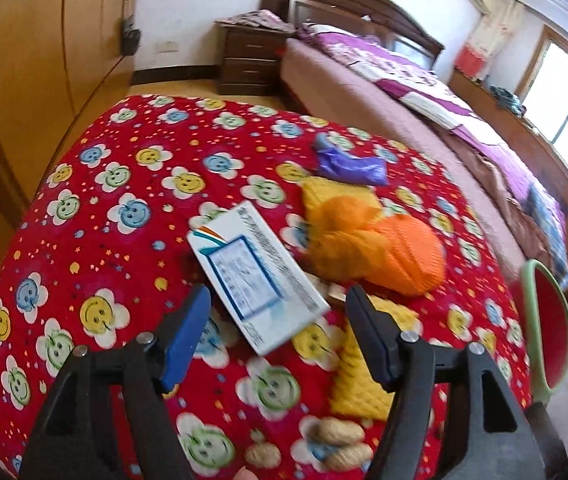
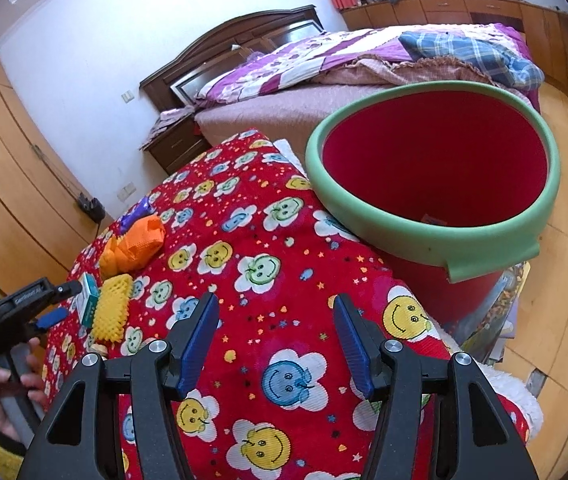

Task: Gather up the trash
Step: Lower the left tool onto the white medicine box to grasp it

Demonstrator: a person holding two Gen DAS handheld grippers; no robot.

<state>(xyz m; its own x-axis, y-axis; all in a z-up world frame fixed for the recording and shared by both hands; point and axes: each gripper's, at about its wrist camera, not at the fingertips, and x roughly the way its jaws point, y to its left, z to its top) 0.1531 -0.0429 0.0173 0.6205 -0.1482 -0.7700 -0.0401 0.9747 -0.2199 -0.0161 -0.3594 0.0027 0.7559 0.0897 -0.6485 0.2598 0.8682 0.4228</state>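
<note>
A white and blue carton (image 1: pixel 254 276) lies on the red smiley tablecloth (image 1: pixel 124 184). My left gripper (image 1: pixel 278 312) is open, its jaws on either side of the carton's near end, not closed on it. Beside it lie orange foam nets (image 1: pixel 379 236), a yellow foam net (image 1: pixel 357 376), a purple wrapper (image 1: pixel 349 164) and peanut shells (image 1: pixel 339 444). My right gripper (image 2: pixel 276 320) is open and empty over the cloth, near a red bin with a green rim (image 2: pixel 435 236). The right wrist view also shows the left gripper (image 2: pixel 58 306), carton (image 2: pixel 88 300), orange net (image 2: pixel 136 248) and yellow net (image 2: pixel 112 312).
The bin's rim also shows at the right edge of the left wrist view (image 1: pixel 531 320). A bed (image 2: pixel 363 80) stands behind the table, with a nightstand (image 1: pixel 250 60) at its head. Wooden wardrobes (image 1: pixel 36 64) line the left wall.
</note>
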